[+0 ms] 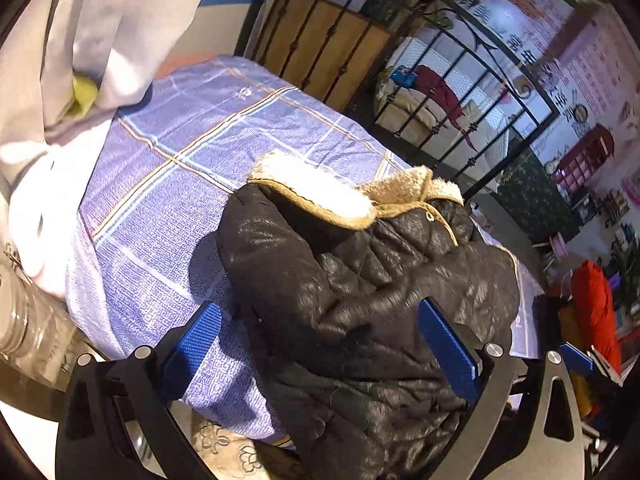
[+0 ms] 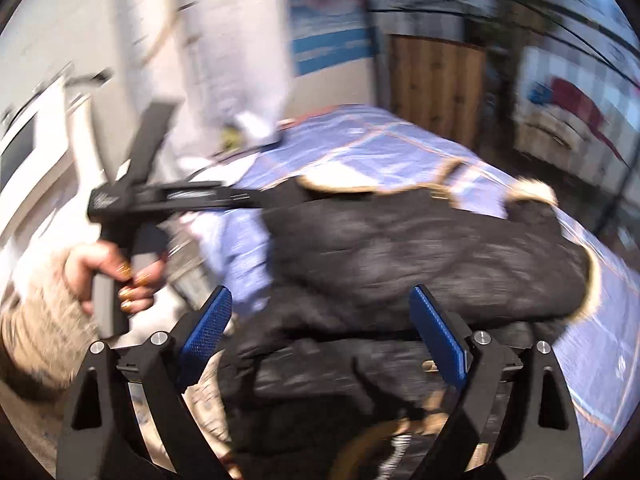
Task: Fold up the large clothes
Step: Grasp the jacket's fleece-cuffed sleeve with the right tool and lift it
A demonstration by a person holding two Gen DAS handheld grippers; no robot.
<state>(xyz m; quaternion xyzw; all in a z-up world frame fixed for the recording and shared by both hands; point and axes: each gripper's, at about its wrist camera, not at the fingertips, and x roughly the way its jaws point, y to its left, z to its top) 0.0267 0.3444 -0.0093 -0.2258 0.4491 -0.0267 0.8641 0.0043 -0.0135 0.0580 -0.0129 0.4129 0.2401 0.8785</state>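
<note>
A black quilted jacket (image 1: 372,292) with a tan fleece collar lies bunched on a blue checked sheet (image 1: 172,184). My left gripper (image 1: 320,344) is open just above the jacket's near left edge, its blue fingers (image 1: 192,344) apart and holding nothing. In the blurred right wrist view the same jacket (image 2: 420,264) lies across the sheet (image 2: 360,144). My right gripper (image 2: 324,328) is open above the jacket's near edge. The left gripper's black body (image 2: 160,200) and the hand holding it show at the left of that view.
A black iron bed frame (image 1: 440,92) and a wooden panel (image 1: 316,40) stand behind the bed. A person in pale clothes (image 1: 80,40) is at the left. A red object (image 1: 596,304) and clutter sit at the right. A clear plastic bottle (image 1: 28,320) is at the near left.
</note>
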